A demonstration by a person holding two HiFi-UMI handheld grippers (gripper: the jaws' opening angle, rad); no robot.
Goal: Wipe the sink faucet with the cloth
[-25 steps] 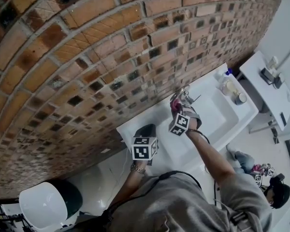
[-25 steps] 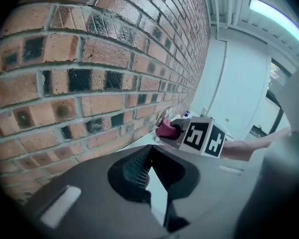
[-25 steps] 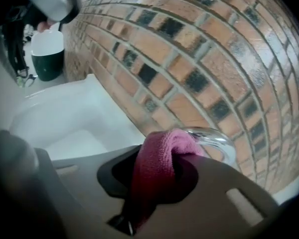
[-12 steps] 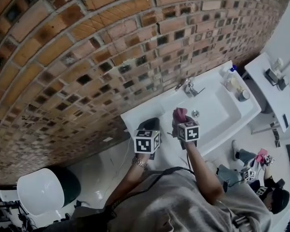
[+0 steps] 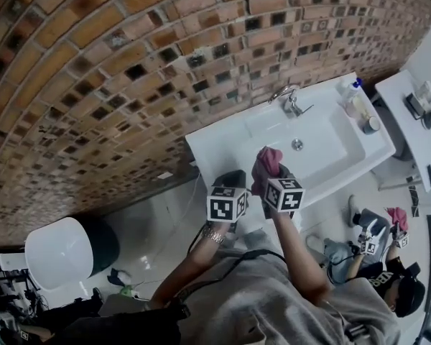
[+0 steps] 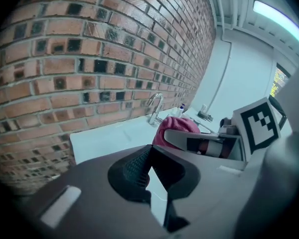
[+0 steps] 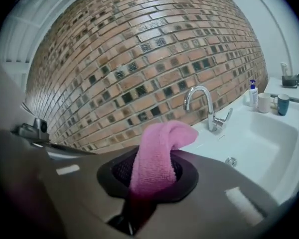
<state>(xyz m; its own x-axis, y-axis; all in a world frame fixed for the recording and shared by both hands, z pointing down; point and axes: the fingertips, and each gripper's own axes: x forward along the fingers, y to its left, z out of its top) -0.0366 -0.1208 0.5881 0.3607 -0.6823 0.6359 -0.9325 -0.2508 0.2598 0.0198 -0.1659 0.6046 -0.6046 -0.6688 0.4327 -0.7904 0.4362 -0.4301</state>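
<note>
Pink cloth (image 7: pixel 157 158) clamped in the right gripper (image 7: pixel 152 179), left gripper (image 6: pixel 150 156) closed empty, the faucet (image 7: pixel 205 106) at one o'clock on the white sink (image 7: pixel 269 138) against the brick wall (image 7: pixel 139 49); only the head view shows a round white fixture (image 5: pixel 57 286) at eight o'clock.

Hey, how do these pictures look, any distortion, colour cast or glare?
Head view: evenly lit, sharp, brick wall bows. Left gripper view: bluish cast, black corners, ceiling light blown out. Right gripper view: fisheye bend, warmer colour, cloth and faucet sharp.
</note>
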